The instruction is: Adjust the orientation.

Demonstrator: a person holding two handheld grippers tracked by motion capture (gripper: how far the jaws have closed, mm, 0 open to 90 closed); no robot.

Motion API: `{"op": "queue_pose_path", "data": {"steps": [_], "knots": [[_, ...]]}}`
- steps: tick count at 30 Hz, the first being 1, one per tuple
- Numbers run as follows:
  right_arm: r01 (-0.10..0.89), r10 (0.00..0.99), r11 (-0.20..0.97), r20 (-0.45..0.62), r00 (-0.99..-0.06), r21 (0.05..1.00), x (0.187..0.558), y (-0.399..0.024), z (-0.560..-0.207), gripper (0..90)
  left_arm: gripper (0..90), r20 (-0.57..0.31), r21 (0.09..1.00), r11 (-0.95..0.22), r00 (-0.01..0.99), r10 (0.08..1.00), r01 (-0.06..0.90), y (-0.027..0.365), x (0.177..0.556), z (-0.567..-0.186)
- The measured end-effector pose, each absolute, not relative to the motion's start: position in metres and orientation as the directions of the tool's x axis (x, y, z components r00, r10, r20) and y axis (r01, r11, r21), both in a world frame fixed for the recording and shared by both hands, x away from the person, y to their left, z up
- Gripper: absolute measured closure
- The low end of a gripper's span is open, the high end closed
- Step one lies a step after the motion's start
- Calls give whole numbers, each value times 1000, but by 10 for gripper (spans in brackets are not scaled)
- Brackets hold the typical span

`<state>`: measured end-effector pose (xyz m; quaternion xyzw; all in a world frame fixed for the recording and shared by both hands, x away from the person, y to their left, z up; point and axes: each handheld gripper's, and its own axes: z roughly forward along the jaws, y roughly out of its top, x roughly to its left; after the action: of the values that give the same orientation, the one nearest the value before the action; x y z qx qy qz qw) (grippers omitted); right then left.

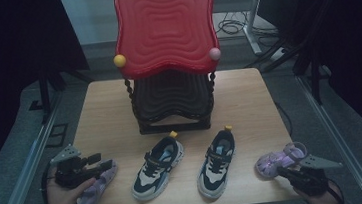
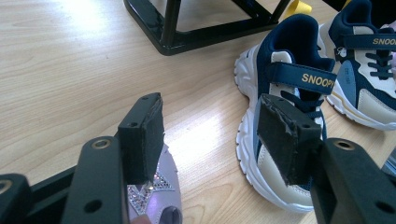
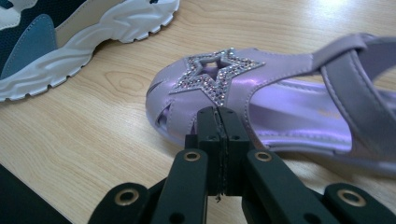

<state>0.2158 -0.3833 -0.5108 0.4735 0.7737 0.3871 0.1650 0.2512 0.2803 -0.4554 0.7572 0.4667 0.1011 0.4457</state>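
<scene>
Nearest the camera, at the lower left of the high view, the left tongs (image 1: 97,161) are held over a purple sandal (image 1: 93,189) that lies at the front left edge of the surface (image 1: 104,109). In the left gripper view their jaws are seen standing well apart, with nothing clamped between them; the sandal's glittered star toe (image 2: 152,193) shows just beneath the left pad (image 2: 144,135), and whether it is touched cannot be told.

Toward the middle of the frame, two navy and cream sneakers are set side by side, the left sneaker (image 1: 157,167) and the right sneaker (image 1: 216,164), with a black rack (image 1: 172,105) and a red wavy tray (image 1: 164,25) behind them.

At the lower right, a second purple sandal (image 1: 280,160) lies near the front right edge, and the right tongs (image 1: 282,172) are held just at its near side. In the right gripper view the jaws are pressed together with nothing between them, their tips pointing at the sandal's toe (image 3: 210,88).

The step in hand is judged to be the approach to the two sandals, neither yet gripped. For the next move, the right jaws would have to be opened and set across a strap or the toe edge, while the left jaws would need to be lowered around the upper and closed.
</scene>
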Motion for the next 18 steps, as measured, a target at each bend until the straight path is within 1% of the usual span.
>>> {"op": "queue_pose_path", "data": {"steps": [18], "knots": [[593,860,266,90,-502,760,220,-372,-513,895,409,-263,766,-172,545,796,620,279,252,-457]]}}
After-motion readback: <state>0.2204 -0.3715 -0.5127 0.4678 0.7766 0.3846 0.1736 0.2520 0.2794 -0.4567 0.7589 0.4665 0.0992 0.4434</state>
